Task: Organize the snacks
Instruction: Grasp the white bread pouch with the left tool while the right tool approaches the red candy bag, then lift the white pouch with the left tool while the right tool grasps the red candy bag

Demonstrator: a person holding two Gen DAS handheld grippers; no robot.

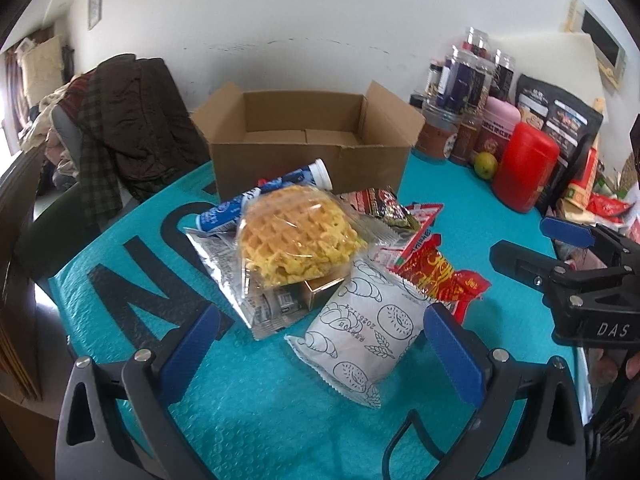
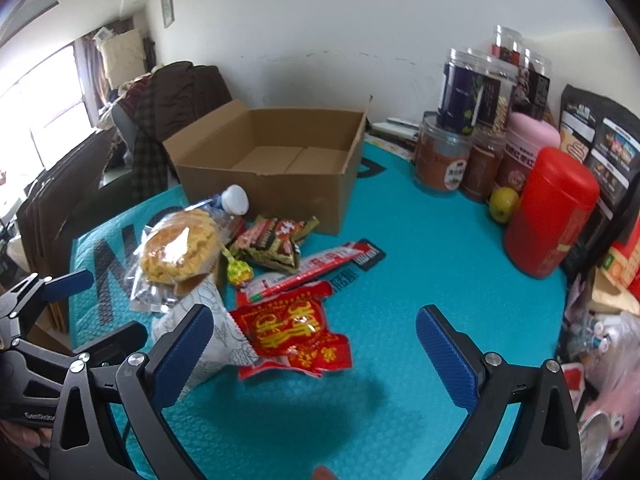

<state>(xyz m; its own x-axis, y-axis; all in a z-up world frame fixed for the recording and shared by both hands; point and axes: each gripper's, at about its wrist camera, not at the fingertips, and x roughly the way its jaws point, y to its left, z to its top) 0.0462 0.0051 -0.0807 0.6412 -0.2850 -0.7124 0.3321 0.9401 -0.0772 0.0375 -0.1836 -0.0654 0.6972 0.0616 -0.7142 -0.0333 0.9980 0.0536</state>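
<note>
Grippers hang wide open over the blue mat: left gripper, right gripper. Snack pile sits at twelve o'clock, the cardboard box behind it. Red can stands at two o'clock.

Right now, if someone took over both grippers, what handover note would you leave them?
Left gripper: open, holding nothing, lined up on the white pastry pack.
Right gripper: open, holding nothing, over the mat near the red packet.
Snacks: all heaped on the mat in front of the box; the waffle sits on top, the blue tube behind it, the long red stick pack on the right side.
Done: nothing packed; the box looks empty.
Left: move every snack into the box, probably starting with the white pastry pack.
</note>
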